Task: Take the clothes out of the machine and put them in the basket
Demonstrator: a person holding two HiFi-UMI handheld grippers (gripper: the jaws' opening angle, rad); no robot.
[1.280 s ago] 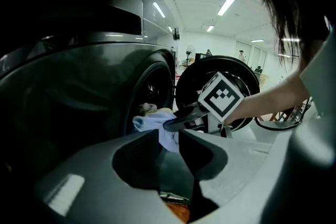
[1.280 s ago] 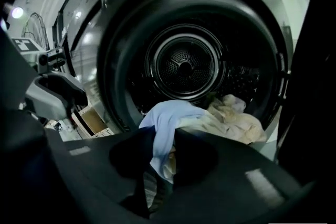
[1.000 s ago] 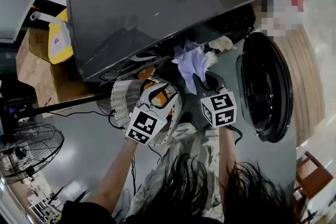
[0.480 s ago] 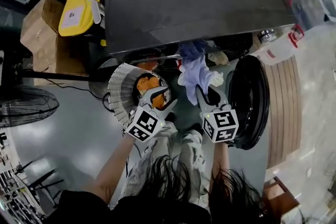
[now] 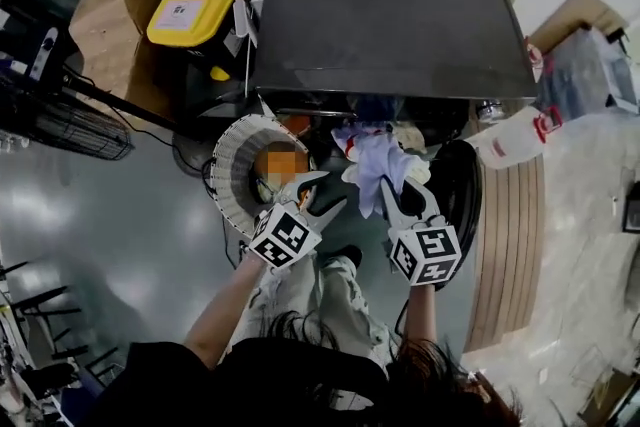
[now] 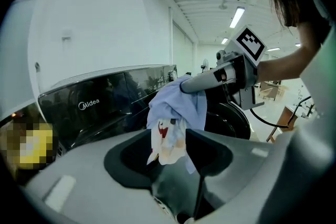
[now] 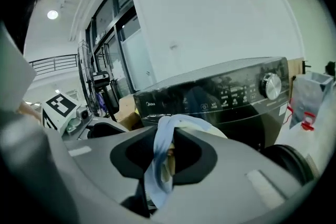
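Observation:
A dark front-loading washing machine (image 5: pixel 390 15) fills the top of the head view, its round door (image 5: pixel 458 205) swung open to the right. My right gripper (image 5: pixel 392 183) is shut on a light blue cloth (image 5: pixel 375 155) with a pale printed part, and holds it just in front of the machine's opening. In the right gripper view that cloth (image 7: pixel 160 160) hangs between the jaws. My left gripper (image 5: pixel 322 191) stands open and holds nothing. It is beside the white ribbed basket (image 5: pixel 232 165), left of the cloth (image 6: pixel 176 113).
A yellow container (image 5: pixel 190 10) and a cardboard box (image 5: pixel 115 15) stand left of the machine, with a floor fan (image 5: pixel 70 115) further left. A white jug with a red cap (image 5: pixel 510 135) sits right of the door. The person's legs (image 5: pixel 320 285) are below the grippers.
The head view has swung, so the machine now sits squarer at the top. The right gripper keeps its hold on the blue cloth. Both grippers have shifted slightly lower in the frame.

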